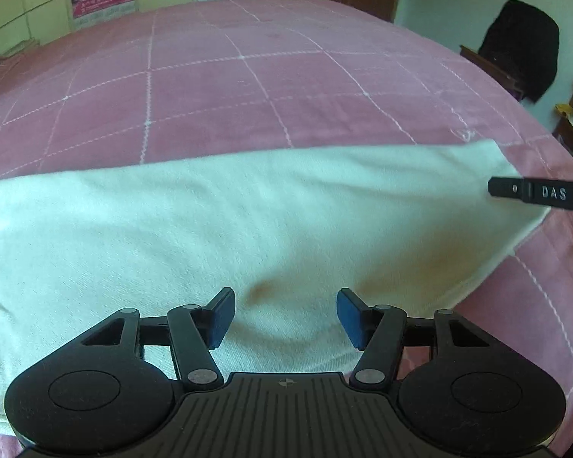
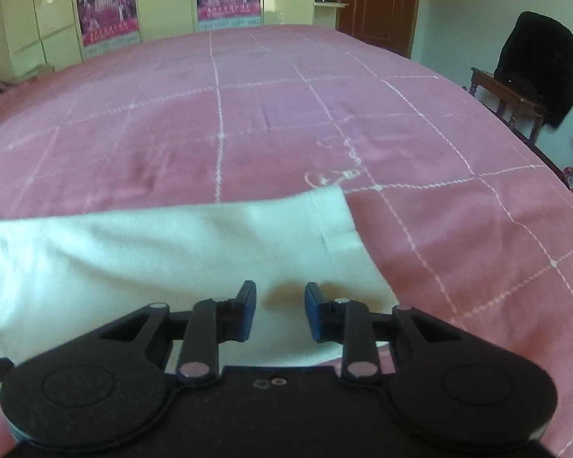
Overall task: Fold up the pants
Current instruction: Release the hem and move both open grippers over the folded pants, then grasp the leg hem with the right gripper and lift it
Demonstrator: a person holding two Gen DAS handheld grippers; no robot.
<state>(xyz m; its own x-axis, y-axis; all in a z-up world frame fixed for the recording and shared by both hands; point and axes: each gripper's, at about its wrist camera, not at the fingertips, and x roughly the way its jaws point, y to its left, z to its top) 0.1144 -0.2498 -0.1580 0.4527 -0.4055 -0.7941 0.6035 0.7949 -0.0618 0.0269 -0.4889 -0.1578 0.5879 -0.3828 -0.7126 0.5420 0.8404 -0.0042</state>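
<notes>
The white soft cotton pants (image 1: 217,229) lie flat as a band across the pink checked bedspread (image 1: 217,87), hem end at 3 o'clock. The left gripper (image 1: 285,316) hovers wide open above the cloth; the right gripper (image 2: 280,313) stands narrower, empty. Likely between folds; next, pinch the near edge.

Both wrist views look low and close across the pink bed (image 1: 248,87); they share white pants (image 1: 210,221).

Soft, even daylight, moderately bright; no hard glare. Faint shadows on pants (image 1: 248,229) just ahead of each hand-held gripper. Strong fisheye bowing of the bed (image 2: 248,114); corners vignetted black. Slight blur throughout, colours washed out.
</notes>
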